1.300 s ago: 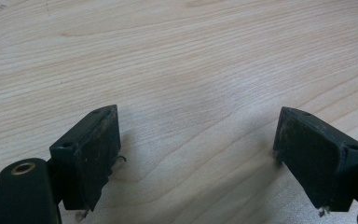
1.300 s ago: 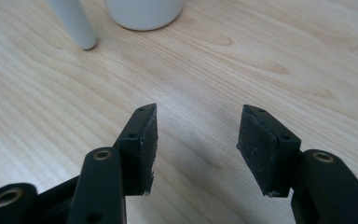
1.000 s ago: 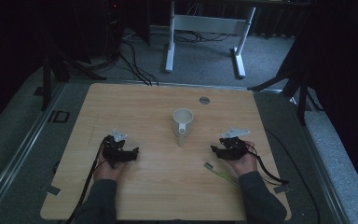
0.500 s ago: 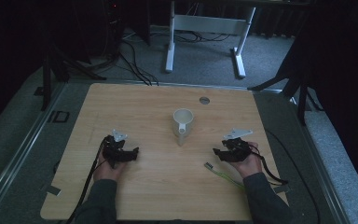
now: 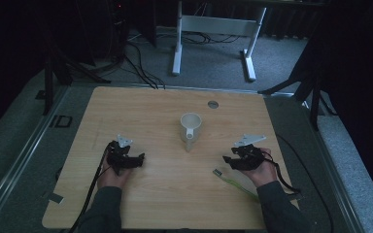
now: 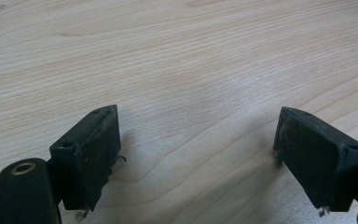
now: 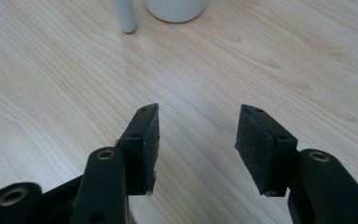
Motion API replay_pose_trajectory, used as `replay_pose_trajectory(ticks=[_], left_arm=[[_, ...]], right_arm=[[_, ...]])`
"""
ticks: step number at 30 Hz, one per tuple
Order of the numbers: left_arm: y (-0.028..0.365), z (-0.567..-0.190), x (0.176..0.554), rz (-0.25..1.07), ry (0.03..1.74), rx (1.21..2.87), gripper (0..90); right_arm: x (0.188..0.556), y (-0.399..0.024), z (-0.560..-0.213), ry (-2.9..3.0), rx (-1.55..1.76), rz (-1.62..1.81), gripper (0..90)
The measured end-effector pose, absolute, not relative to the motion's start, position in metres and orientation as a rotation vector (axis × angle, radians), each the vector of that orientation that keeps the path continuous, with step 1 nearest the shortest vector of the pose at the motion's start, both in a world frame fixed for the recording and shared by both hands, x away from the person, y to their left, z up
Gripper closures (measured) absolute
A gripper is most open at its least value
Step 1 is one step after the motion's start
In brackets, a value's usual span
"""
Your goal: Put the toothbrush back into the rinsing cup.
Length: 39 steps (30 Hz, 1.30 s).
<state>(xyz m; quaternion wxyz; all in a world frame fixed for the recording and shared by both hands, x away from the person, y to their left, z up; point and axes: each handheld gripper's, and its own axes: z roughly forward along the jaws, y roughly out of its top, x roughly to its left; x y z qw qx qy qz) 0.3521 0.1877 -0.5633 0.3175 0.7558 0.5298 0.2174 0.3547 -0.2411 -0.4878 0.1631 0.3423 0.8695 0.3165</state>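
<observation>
**Pale wood, white cup, two empty grippers**

Wood grain runs across the bare table [image 5: 155, 111], matte and light. Near its middle stands a white cup [image 5: 191, 127], round and smooth like glazed ceramic or plastic, with a straight handle [image 5: 189, 141] that juts toward the person, at about six o'clock from the bowl. That handle sets the cup's long axis, running from the far edge toward the near one.

The right gripper [image 5: 229, 160] rests low on the table with its jaws apart and nothing between them; they have just been closing a little. From its fingers [image 7: 145, 140] the cup lies at about eleven o'clock, the handle tip nearer than the bowl. The left gripper [image 5: 141, 158] sits at the cup's eight o'clock, jaws spread wide over bare wood, its worn black pads [image 6: 98, 154] empty. Both stand at much the same distance, the right perhaps slightly nearer and already aimed that way.

A thin green cable tie [image 5: 233, 183] lies just beside the right hand, at its seven o'clock.
</observation>
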Motion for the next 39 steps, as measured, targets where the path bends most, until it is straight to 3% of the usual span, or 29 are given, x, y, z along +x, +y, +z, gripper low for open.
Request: replay_pose_trajectory(ticks=[25, 39], left_arm=[[0.188, -0.563, 0.352, 0.572, 1.394, 1.989, 15.1], [0.188, -0.563, 0.352, 0.572, 1.394, 1.989, 15.1]], right_arm=[[0.347, -0.242, -0.473, 2.565, 0.977, 0.886, 57.3], [0.347, -0.242, -0.471, 2.630, 0.985, 0.864, 67.1]])
